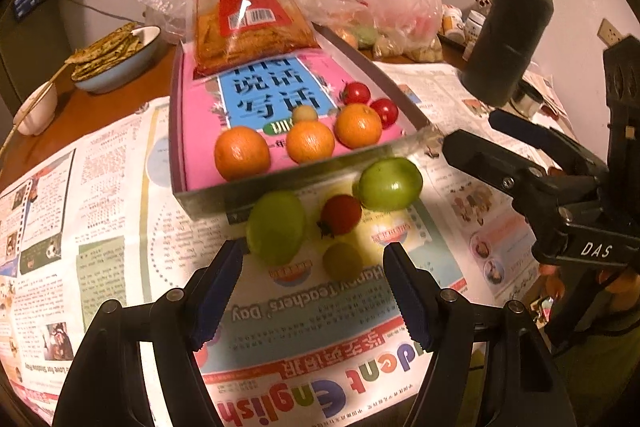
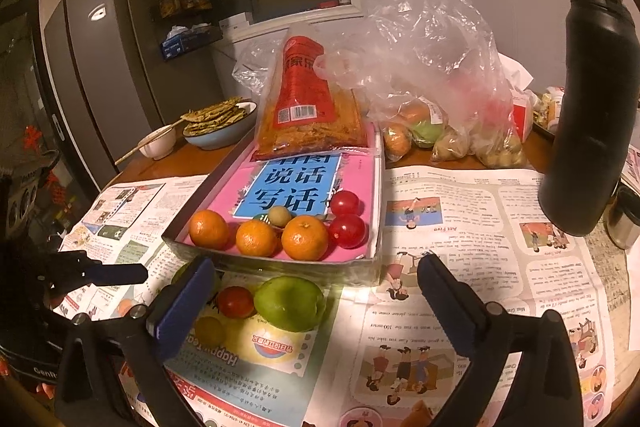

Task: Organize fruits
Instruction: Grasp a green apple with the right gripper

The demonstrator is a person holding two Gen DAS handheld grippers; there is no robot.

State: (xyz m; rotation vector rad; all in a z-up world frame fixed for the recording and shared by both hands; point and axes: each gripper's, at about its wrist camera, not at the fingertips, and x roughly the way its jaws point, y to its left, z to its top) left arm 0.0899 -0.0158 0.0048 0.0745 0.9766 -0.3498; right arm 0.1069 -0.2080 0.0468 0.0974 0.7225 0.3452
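Box wall (image 1: 280, 183) blocks forward path (fruit (image 1: 276, 233) crowds newspaper (image 1: 120, 227)).

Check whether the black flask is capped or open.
Open: the black flask stands upright with its threaded metal neck bare, no cap on it.

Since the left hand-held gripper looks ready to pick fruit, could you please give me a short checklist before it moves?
1. Left hand-held gripper open, nothing held: ok.
2. Right hand-held gripper open, nothing held: ok.
3. Loose fruit on the newspaper ahead of the left one, small yellow-green fruit nearest: ok.
4. Neighbours clear of it: not ok, red tomato sits close.
5. Room in the box: ok.
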